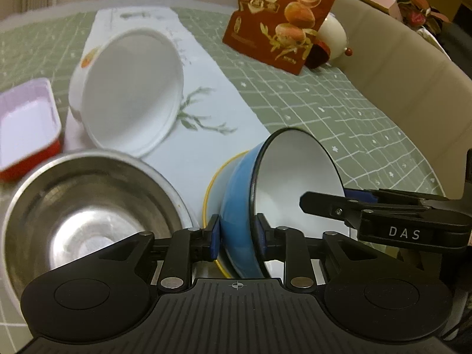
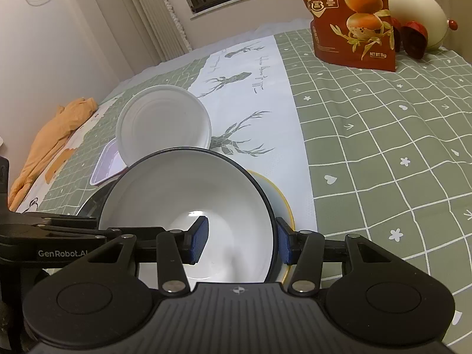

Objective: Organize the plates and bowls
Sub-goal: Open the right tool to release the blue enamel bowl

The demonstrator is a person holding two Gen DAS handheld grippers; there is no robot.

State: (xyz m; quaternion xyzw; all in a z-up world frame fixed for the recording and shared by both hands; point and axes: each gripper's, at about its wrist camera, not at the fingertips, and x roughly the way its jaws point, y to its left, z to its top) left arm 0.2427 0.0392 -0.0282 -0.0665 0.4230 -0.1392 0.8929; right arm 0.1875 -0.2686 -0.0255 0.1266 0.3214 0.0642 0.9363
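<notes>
- The desk [image 2: 383,135] carried a green checked cloth with a white runner; its edges were cut off in both views.
- The snack bag [image 2: 351,20] stood upright at the far side, well apart from the dishes, so you could leave it alone.
- The white bowl [image 1: 129,94] lay tipped on the runner, partly over the pink tray [image 1: 26,124]; what propped it was hidden.
- The steel bowl [image 1: 82,215] sat just beside the left hand-held gripper [image 1: 237,236], blurred and cut off at the frame's edge.
- The blue bowl [image 1: 236,212], white inside, stood tilted on edge over the yellow-rimmed plate [image 1: 211,191], probably for nesting or seating.
- Your left hand-held gripper straddled the bowl's wall; whether the pads pressed it was hard to tell, so treat it as loose.
- Your right hand-held gripper [image 2: 240,240] pinched the opposite rim, one pad inside, one outside, which steadied the tilt.
- The plate was mostly hidden beneath the bowl.
</notes>
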